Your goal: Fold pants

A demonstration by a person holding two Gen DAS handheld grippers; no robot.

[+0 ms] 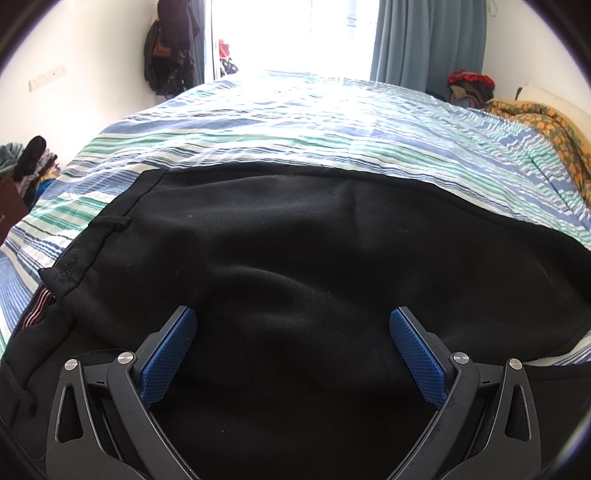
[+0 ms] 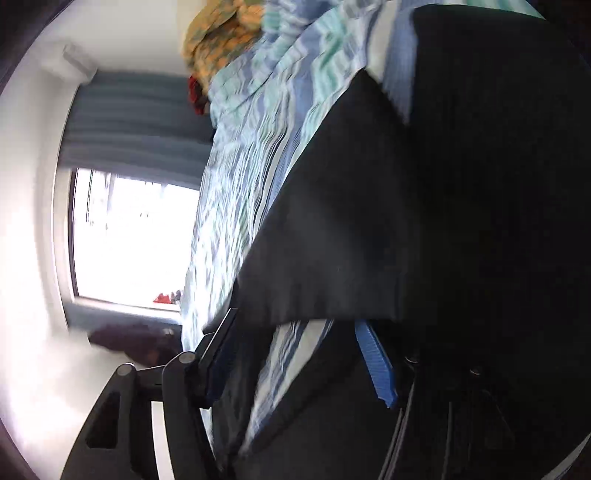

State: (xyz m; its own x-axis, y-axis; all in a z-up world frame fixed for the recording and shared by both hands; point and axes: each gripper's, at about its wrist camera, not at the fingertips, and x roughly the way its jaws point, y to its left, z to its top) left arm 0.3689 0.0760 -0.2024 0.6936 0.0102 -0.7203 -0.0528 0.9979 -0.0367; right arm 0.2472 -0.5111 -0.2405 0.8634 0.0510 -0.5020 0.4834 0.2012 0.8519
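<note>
Black pants (image 1: 295, 258) lie spread on the striped bed sheet (image 1: 295, 122), waistband with a belt loop at the left. My left gripper (image 1: 293, 317) is open just above the fabric, its blue pads (image 1: 173, 354) wide apart and empty. In the right wrist view the camera is rolled sideways and blurred. My right gripper (image 2: 291, 328) is open, its blue pads (image 2: 376, 365) apart. A black flap of the pants (image 2: 351, 229) hangs over the gap between them, with striped sheet (image 2: 251, 166) showing beneath.
An orange patterned blanket (image 1: 546, 129) is bunched at the bed's far right. Clothes hang on the wall (image 1: 170, 48) by the bright window (image 1: 295, 33). Blue curtains (image 1: 428, 44) hang at the right. A pile of clothes (image 1: 29, 162) sits left of the bed.
</note>
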